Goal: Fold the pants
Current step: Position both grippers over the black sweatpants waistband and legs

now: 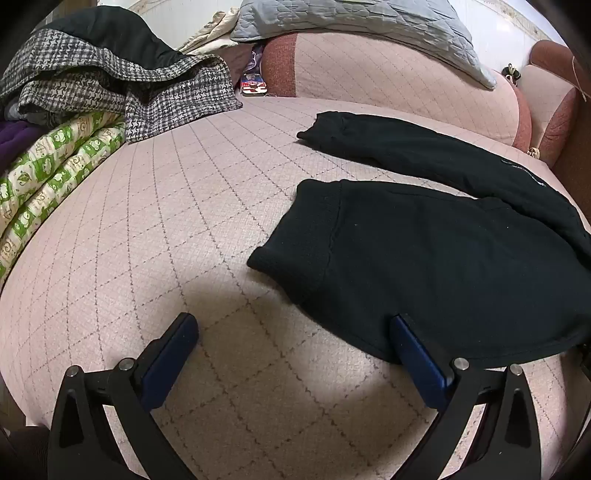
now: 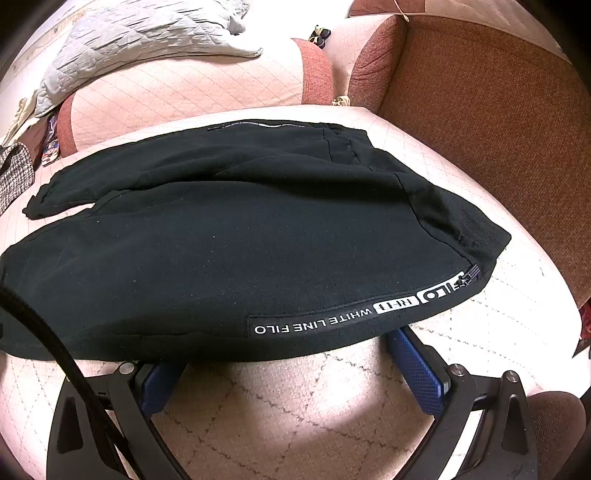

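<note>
Sofa seat (image 1: pixel 177 206): a pale quilted cushion is filling most of both views; the brown armrest (image 2: pixel 480 122) is rising at its right end.
Pants (image 2: pixel 240 240): black sweatpants are lying spread flat on the seat, waistband toward the armrest, both legs running leftward and lying apart in a shallow V.
Near leg (image 1: pixel 424 266): its cuff is ending mid-seat; its near edge is resting just over the tip of one left finger.
Far leg (image 1: pixel 388 147): it is stretching toward the backrest, not touching the near leg at the cuffs.
Clutter: a houndstooth coat (image 1: pixel 122 88), a green-patterned quilt (image 1: pixel 55 177) and a grey quilted blanket (image 1: pixel 351 22) are sitting well apart from the pants.
Printed stripe (image 2: pixel 354 317): white lettering is running along the near hip seam, just above the right fingers.
Left gripper (image 1: pixel 291 332): fingers are standing wide apart, low over the seat beside the near cuff, clamping nothing.
Right gripper (image 2: pixel 280 354): fingers are standing wide apart at the near hip edge, their tips hidden beneath the overhanging cloth; no pinch is showing.
Progress: judging by the layout, no fold is showing yet; bringing one leg onto the other and the lengthwise folds are all remaining.
</note>
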Tool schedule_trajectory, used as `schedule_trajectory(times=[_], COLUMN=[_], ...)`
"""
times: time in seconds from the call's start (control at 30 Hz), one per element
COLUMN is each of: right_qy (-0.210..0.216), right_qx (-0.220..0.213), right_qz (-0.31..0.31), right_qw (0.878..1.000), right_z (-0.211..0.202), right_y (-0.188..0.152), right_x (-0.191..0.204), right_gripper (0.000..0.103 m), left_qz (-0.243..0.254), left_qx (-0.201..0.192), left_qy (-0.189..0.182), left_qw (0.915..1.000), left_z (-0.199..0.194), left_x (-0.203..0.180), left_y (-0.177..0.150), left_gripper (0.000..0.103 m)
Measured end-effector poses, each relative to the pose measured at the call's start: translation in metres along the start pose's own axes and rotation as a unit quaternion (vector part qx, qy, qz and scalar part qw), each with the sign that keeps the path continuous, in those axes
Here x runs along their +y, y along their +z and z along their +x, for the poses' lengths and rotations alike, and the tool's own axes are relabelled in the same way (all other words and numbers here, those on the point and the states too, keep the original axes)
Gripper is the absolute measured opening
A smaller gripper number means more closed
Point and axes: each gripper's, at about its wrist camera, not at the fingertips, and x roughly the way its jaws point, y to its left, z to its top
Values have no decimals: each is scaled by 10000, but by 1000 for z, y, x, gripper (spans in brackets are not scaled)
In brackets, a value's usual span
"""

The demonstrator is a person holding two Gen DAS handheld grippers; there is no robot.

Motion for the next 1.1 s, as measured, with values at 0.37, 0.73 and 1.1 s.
schedule_trajectory(times=[0.37, 0.73, 1.1], right_qy=[-21, 858, 1251], right_qx=[8, 65, -1404], right_qz=[-4, 63, 437], right_qw=[10000, 9963, 9812], right_z=[0, -9, -97], right_y=[-1, -1, 18], right_x=[3, -19, -36], right_gripper=[103, 98, 53], left_qz=[-18, -375, -1031], left_qx=[-52, -267, -417], left_qy=[25, -270, -758], left_qw=[10000, 9986, 9909], left_z=[1, -28, -75], left_x=[-3, 18, 40], left_y=[3, -14, -16], left_gripper=[103, 103, 103])
